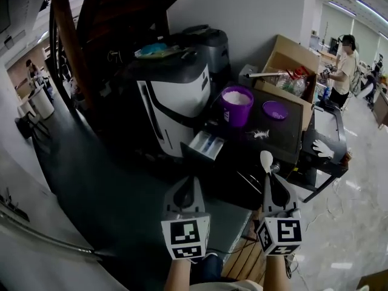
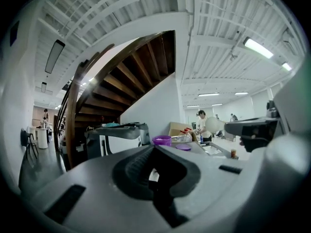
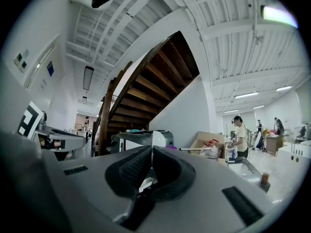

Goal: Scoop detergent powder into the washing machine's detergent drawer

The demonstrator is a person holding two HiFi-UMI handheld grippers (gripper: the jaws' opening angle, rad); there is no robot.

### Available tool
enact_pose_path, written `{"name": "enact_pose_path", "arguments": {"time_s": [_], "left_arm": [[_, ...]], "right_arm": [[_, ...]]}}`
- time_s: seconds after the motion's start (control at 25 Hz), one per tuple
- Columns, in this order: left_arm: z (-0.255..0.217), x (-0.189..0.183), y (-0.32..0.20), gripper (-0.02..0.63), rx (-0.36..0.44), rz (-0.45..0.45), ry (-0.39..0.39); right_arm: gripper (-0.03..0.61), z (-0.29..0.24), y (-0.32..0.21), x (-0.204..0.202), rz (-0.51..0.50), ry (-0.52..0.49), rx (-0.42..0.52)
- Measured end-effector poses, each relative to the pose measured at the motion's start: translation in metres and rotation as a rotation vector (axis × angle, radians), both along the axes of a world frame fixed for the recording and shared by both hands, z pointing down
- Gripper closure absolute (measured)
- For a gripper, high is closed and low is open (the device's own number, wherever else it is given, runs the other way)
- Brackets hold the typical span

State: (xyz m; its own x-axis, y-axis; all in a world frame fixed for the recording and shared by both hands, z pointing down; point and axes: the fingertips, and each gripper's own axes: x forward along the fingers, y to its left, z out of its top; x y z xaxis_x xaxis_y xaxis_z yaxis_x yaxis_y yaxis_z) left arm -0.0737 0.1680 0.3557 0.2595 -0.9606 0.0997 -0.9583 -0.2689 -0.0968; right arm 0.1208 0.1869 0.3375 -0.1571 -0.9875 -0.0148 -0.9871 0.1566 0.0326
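Currently the right gripper (image 1: 271, 176) is clenched on a white spoon (image 1: 266, 159), near the purple powder tub (image 1: 236, 105). The left gripper (image 1: 188, 183) is closed on nothing. The detergent drawer (image 1: 206, 145) stands open on the washing machine (image 1: 176, 99). Likely fault: a tilted loaded spoon would spill powder between tub and drawer.

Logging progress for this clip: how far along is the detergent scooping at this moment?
Done: the drawer is pulled open and the tub of powder is uncovered, its lid lying beside it. In hand: the right gripper is shut on a white spoon, held short of the tub; the left gripper is shut and empty. Left: scooping powder and tipping it into the drawer.
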Motion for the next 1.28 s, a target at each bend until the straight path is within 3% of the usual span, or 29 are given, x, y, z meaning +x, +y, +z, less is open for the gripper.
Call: {"name": "enact_pose_path", "arguments": {"time_s": [0.44,0.92,1.28], "left_arm": [[-0.05,-0.024,-0.083,0.612,-0.007,0.073,0.006],[-0.034,-0.031,-0.117,0.612,-0.052,0.068,0.023],[-0.027,-0.028,-0.175,0.612,-0.057,0.02,0.013]], "right_arm": [[0.558,-0.046,-0.069,-0.024,0.07,-0.007,-0.027],[0.558,-0.038,-0.103,-0.026,0.077,0.013,-0.066],[0.558,-0.032,-0.168,-0.015,0.041,0.003,-0.069]]}}
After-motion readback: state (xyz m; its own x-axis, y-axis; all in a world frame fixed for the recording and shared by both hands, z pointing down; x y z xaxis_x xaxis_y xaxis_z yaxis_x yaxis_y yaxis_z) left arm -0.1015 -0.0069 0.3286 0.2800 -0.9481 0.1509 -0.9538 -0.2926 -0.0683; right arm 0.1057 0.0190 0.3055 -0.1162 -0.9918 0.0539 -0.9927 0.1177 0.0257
